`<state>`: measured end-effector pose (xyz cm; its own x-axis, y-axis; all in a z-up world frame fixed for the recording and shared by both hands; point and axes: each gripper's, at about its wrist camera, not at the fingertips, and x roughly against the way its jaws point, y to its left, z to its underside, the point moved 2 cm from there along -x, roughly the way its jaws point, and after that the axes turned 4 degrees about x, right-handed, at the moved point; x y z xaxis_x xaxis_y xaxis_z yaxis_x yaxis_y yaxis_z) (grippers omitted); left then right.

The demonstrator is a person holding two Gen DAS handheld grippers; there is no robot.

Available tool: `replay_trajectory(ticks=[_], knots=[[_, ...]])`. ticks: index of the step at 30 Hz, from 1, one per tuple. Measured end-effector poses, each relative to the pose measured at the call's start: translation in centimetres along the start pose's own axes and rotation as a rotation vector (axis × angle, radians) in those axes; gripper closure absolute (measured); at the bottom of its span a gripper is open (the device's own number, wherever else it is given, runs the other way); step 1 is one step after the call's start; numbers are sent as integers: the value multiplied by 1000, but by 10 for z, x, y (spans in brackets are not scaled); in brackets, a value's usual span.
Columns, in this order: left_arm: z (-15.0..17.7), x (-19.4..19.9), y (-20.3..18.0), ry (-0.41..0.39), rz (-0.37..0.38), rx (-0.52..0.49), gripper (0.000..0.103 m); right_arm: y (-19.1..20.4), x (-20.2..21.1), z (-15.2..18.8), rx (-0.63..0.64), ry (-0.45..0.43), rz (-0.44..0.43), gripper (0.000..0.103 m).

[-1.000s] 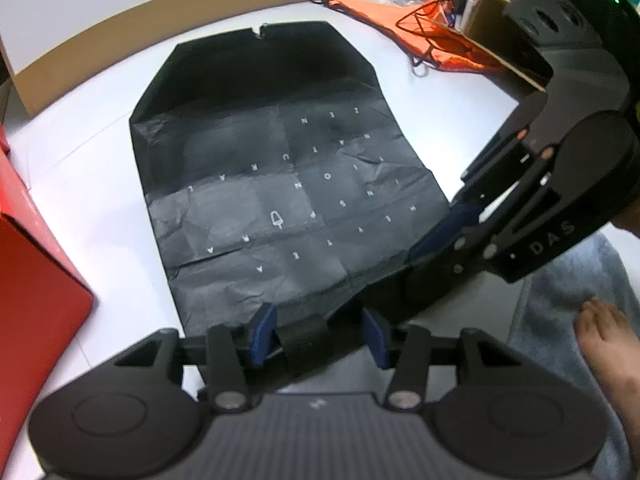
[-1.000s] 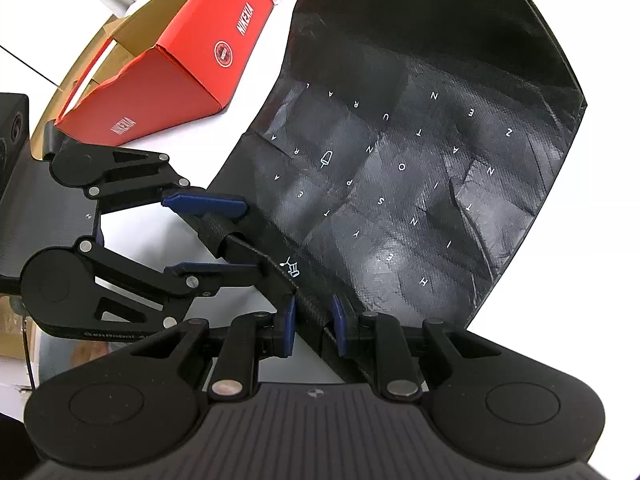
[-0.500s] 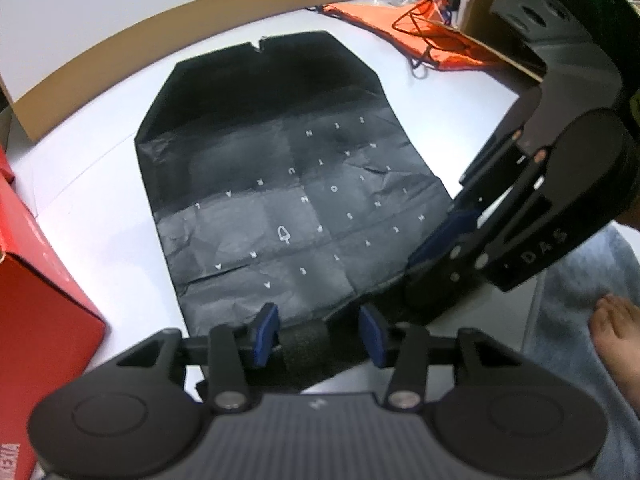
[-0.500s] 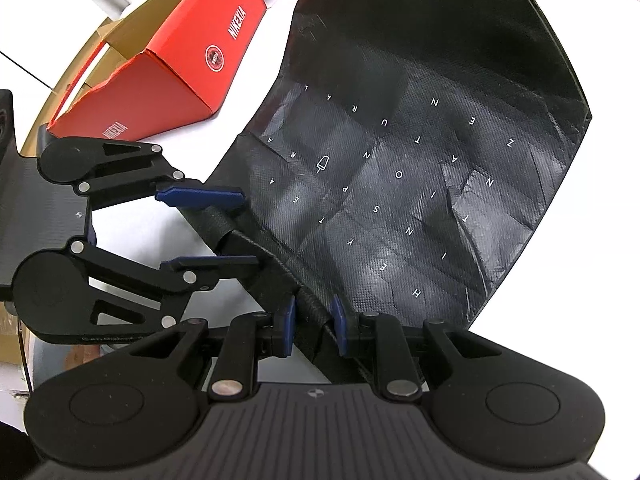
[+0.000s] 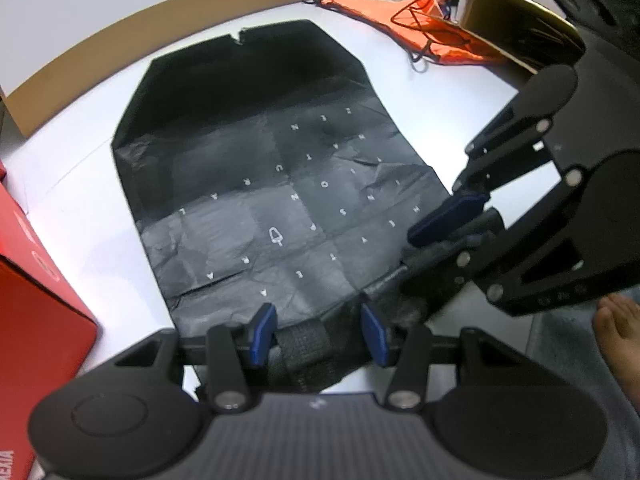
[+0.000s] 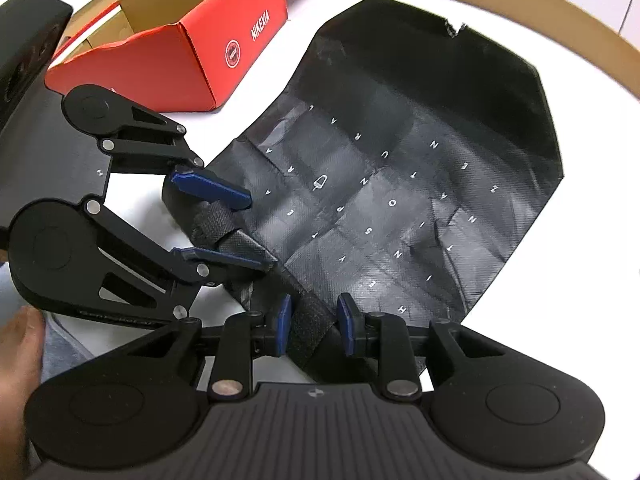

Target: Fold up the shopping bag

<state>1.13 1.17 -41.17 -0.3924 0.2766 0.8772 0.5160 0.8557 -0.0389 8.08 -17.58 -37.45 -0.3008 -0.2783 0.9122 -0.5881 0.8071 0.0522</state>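
Note:
A black shopping bag (image 5: 272,168) with white letters lies flat on the white table; it also shows in the right wrist view (image 6: 420,168). My left gripper (image 5: 318,336) is open, its blue pads either side of a black webbing handle (image 5: 306,350) at the bag's near edge without pinching it. My right gripper (image 6: 314,330) is also open, with the other handle strap (image 6: 310,330) lying between its pads. Each gripper shows in the other's view: the right one (image 5: 452,224) and the left one (image 6: 216,220), side by side at the bag's near edge.
A red open box (image 6: 180,48) stands left of the bag, also seen in the left wrist view (image 5: 36,312). An orange drawstring bag (image 5: 424,36) and cardboard boxes (image 5: 504,12) lie at the far right. A brown table rim (image 5: 120,60) runs behind. A bare foot (image 5: 620,336) is at the right.
Both grippers have opened wider: the right one has let go of the handle strap that it pinched. The bag's near edge has settled lower and both cameras have shifted slightly.

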Motion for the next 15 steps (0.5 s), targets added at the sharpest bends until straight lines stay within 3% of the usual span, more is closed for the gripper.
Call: replay_trajectory(ticks=[15], knots=[[0,3,-15,8,-9,-22,54,-11,-1,5,27,-14,19,77]])
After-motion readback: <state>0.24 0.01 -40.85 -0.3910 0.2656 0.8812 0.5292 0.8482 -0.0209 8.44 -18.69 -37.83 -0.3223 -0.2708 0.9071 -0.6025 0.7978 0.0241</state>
